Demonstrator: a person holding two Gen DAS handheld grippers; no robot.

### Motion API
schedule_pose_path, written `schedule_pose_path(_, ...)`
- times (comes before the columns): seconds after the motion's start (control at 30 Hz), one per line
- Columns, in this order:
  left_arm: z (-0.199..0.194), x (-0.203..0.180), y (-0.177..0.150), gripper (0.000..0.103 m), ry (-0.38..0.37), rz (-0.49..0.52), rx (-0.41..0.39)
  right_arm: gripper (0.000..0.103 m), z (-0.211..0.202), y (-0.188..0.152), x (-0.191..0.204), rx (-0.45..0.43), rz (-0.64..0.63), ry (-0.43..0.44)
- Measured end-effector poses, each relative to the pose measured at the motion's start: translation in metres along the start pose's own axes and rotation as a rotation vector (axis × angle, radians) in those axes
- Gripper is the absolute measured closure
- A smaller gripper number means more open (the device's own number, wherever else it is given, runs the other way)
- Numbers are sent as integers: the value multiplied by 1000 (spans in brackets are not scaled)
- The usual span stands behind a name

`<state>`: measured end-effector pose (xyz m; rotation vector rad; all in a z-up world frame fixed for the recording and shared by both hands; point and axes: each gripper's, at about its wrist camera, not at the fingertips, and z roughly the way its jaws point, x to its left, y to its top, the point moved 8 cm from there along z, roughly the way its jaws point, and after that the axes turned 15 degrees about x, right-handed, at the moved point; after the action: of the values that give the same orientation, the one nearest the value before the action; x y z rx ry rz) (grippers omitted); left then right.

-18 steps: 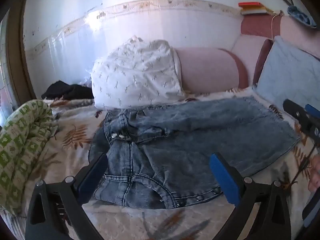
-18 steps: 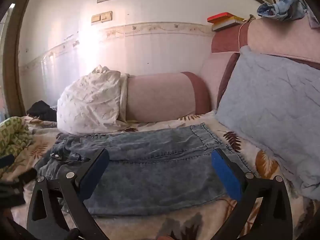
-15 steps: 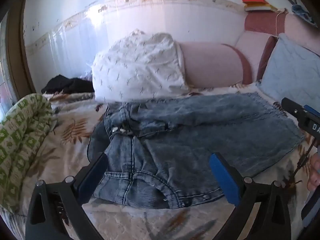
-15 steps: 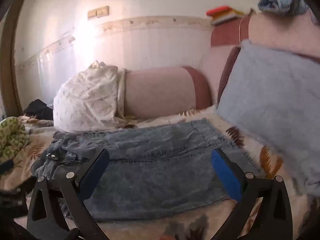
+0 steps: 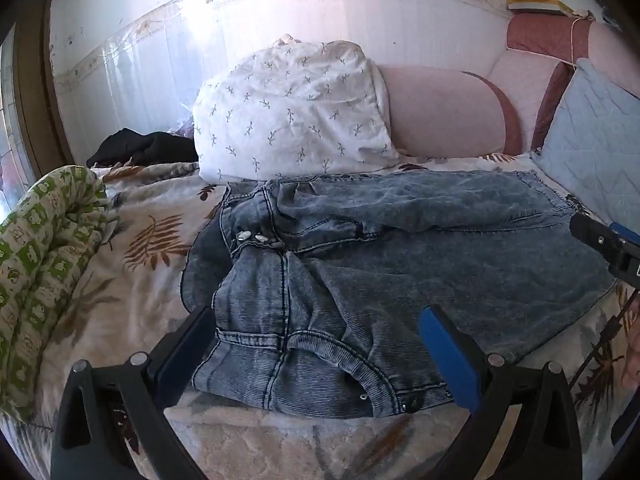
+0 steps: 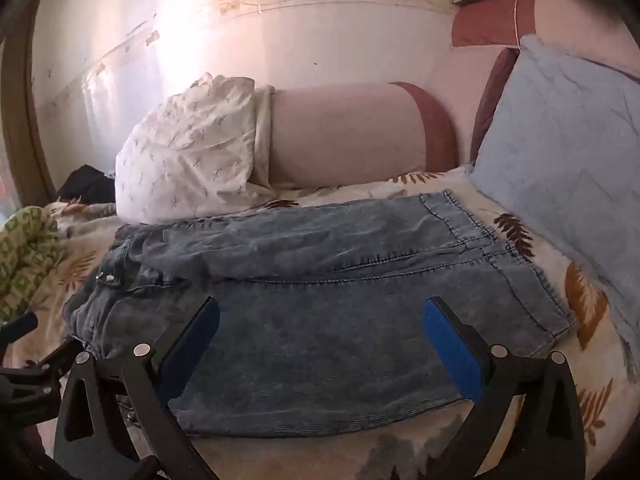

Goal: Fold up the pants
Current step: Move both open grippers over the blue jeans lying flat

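left gripper wide, empty | right gripper wide, empty | jeans near edge hidden

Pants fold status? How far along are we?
Done: the jeans lie on the bedspread already folded into a short, wide stack, waistband toward the left tongs, hems on the far side. In hand: nothing; the left tongs and right tongs both hover open above the denim. Left: probably one more fold to make it compact, since the waist end looks rumpled.
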<state>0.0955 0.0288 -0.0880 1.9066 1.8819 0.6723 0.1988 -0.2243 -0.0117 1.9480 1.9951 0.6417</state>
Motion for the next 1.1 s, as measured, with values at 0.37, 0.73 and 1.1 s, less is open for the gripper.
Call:
schedule_pose_path(0.37,6,0,-4,0,4,6,-5,1,4,-6,4,25,-4,10)
schedule_pose_path(0.73,8,1,-5,0,11,7,-7,1,5,-7,6,29,-1,13)
schedule_pose_path(1.1,13,6,-7,0,22,7,3,1,7,-8,3,39,5,14)
